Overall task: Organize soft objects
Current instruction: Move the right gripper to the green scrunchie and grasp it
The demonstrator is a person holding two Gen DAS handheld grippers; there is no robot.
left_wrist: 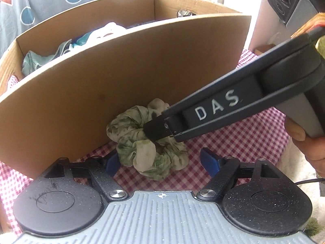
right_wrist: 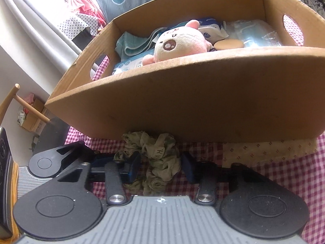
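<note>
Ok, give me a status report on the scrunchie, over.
Left gripper open, straddling scrunchie. Right gripper around it too, grip unclear. Scrunchie on cloth, against box wall. Both grippers crowd the same piece.

A scrunchie (left_wrist: 149,140) is lying on the bench (left_wrist: 243,134) against the front wall of a cardboard box (left_wrist: 113,85), while a plush toy (right_wrist: 180,42), towels (right_wrist: 132,42) and packets (right_wrist: 211,27) are sitting inside it
</note>
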